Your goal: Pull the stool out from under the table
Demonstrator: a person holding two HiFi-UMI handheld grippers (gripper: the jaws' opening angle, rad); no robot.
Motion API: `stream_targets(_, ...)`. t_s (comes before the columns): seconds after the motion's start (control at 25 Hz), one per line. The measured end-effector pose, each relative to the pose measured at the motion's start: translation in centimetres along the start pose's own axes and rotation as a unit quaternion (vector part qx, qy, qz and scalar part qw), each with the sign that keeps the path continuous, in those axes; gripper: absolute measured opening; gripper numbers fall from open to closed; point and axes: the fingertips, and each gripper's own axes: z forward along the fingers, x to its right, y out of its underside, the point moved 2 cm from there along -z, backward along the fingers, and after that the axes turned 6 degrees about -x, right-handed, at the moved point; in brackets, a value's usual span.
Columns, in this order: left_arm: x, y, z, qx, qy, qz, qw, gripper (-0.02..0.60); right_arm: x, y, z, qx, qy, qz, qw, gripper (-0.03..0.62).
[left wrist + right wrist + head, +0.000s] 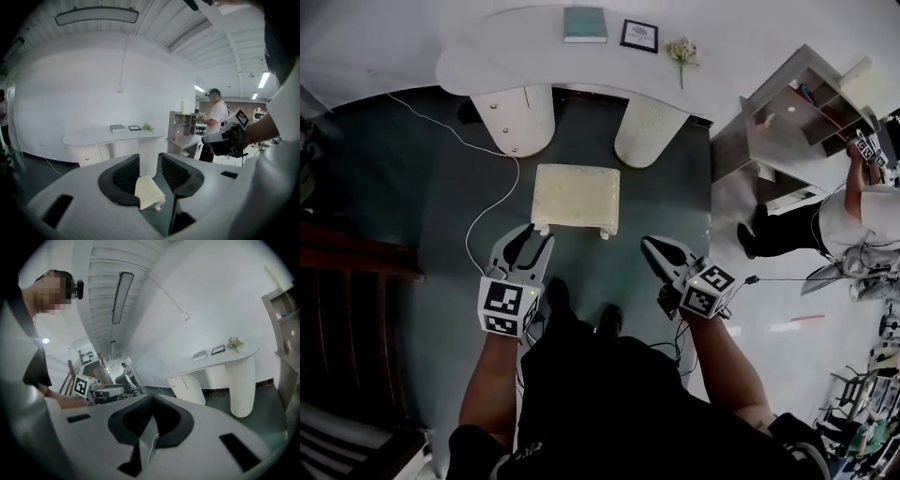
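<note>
Head view: rectangular cream textured stool (pixel 576 197)

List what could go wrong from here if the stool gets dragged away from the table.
1. The white cable lies on the floor just left of the stool; dragging could snag it.
2. The left gripper is open, the right gripper shut and empty; a one-sided grab might tip the stool.
</note>
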Motion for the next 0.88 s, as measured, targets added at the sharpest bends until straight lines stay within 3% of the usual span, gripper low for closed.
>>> stream_targets(0.16,5.8,-2.9,-1.8,0.026,-0.012,0.004,0.9996,0.063,-1.5,-0.4,-4.8,0.012,-0.025,-0.048,0.998,0.005)
stream_targets(0.28,8.9,-4.7,-3.1,0.032,-0.017,0.018,0.9992,0.009,-1.7,-0.6,-8.1,0.032,-0.024,-0.048,0.998,0.005)
stream_targets(0.4,10.2,-5.9,-4.2,0.034,-0.025,0.028,0.9987,0.009,-2.2,-1.3,-10.4,0.071,-0.028,-0.029,0.997,0.005)
stream_targets(0.48,10.4,-6.0,-5.1,0.036,-0.024,0.010,0.9990,0.009,-3.1,-1.3,-11.5,0.084,-0.029,-0.024,0.996,0.003)
stream_targets(0.88,8.5,-6.7,-8.1,0.065,0.040,-0.013,0.9970,0.006,-7.7,-4.0,-8.8,0.071,0.001,-0.090,0.993,0.003)
